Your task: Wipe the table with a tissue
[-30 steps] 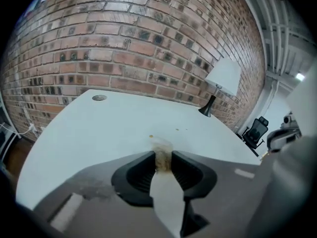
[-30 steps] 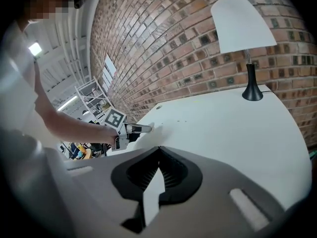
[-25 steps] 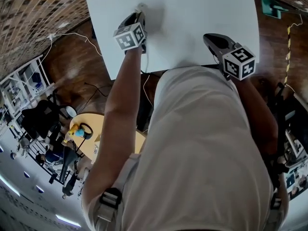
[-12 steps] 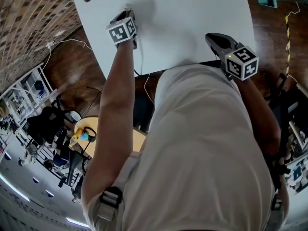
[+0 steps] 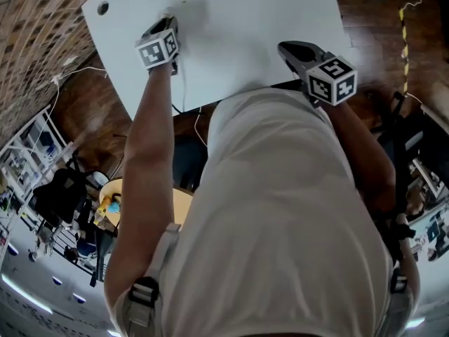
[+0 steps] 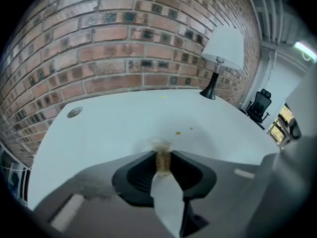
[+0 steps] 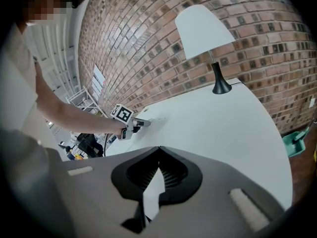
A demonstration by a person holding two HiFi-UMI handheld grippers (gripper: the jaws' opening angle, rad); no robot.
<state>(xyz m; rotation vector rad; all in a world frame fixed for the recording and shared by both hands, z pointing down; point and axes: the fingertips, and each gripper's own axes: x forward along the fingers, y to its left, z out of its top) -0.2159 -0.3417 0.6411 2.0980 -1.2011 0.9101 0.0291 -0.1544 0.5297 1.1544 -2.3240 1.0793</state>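
The white table (image 5: pixel 245 27) has a few small yellowish spots (image 6: pixel 178 133) on it. A crumpled tissue (image 6: pixel 161 152), stained brown at its tip, sits between the jaws of my left gripper (image 6: pixel 162 157), which are closing on it and press it onto the tabletop just short of the spots. In the head view, the left gripper (image 5: pixel 168 25) is at the table's left part. My right gripper (image 7: pixel 158 150) hovers over the near right part of the table (image 7: pixel 223 128), shut with nothing in it; in the head view the right gripper (image 5: pixel 286 48) is near the front edge.
A white-shaded lamp (image 6: pixel 220 58) stands at the table's far side by the brick wall (image 6: pixel 124 38). A round cable hole (image 6: pixel 75 112) is in the table's left corner. Cables (image 5: pixel 84 65) lie on the wooden floor, with a small yellow table (image 5: pixel 112 199) and an office chair (image 6: pixel 258 105).
The left gripper with the tissue has slid farther from the table's near edge, toward the spots. The right gripper has drifted a little to the left. The head view has swung.
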